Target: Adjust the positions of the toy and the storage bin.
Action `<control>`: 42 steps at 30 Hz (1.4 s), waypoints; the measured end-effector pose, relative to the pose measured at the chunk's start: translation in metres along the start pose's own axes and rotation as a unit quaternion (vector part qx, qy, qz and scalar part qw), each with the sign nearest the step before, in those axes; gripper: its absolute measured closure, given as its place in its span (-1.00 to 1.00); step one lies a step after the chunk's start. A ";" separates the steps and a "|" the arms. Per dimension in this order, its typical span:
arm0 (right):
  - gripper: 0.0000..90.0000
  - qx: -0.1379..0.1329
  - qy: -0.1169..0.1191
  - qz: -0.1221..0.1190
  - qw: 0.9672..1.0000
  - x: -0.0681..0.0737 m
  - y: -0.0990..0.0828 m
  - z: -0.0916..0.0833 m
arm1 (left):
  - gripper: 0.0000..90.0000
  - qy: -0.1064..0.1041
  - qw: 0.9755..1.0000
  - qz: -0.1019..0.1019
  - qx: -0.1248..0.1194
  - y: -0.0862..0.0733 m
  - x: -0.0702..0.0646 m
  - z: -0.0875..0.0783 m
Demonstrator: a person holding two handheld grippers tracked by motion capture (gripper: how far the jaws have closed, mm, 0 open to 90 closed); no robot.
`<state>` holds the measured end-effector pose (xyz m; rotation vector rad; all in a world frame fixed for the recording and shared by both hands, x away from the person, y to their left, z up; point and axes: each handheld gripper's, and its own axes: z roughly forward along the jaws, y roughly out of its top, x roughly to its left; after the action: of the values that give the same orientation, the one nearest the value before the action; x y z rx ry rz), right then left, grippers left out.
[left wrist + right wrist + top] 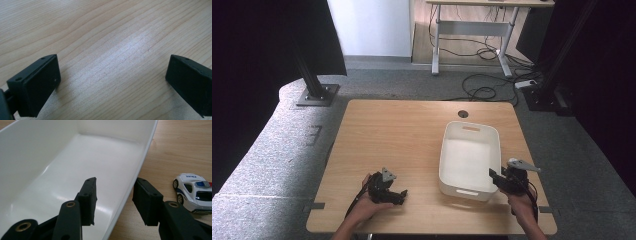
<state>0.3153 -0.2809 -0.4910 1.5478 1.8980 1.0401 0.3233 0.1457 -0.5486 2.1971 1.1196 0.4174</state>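
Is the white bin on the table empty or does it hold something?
Empty. The white bin shows a bare white floor in the high view and the right gripper view; the toy police car sits outside it on the table.

High view: worktop (402, 145) evenly lit from above, room edges left and right fall to near black. Picture soft and low-detail, slight bowing toward the corners. White bin (469, 155) bright but not blown out, soft shadow along its near wall. Left gripper view: broad pale sheen across the wood grain mid-frame, black pads underexposed, nearest parts blurred. Right gripper view: glare streaks on the bin floor, toy police car (193, 192) reasonably sharp, closest tool parts out of focus.
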 end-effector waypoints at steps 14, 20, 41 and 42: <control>0.25 0.004 0.014 -0.037 0.999 0.017 0.001 0.012 | -1.00 0.001 1.000 -0.001 0.000 -0.002 -0.001 -0.002; 0.26 -0.001 0.021 -0.042 0.999 0.018 0.002 0.014 | -1.00 0.002 1.000 -0.003 0.000 -0.003 -0.001 -0.003; 0.21 -0.005 0.048 -0.078 0.996 0.033 0.003 0.022 | -1.00 0.002 1.000 -0.003 0.000 -0.003 -0.001 -0.003; 0.22 -0.004 0.048 -0.079 0.996 0.034 0.004 0.022 | -1.00 0.002 1.000 -0.003 0.000 -0.003 -0.001 -0.003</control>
<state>0.3257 -0.2417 -0.4979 1.3394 2.0418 1.0670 0.3192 0.1474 -0.5486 2.1930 1.1279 0.4184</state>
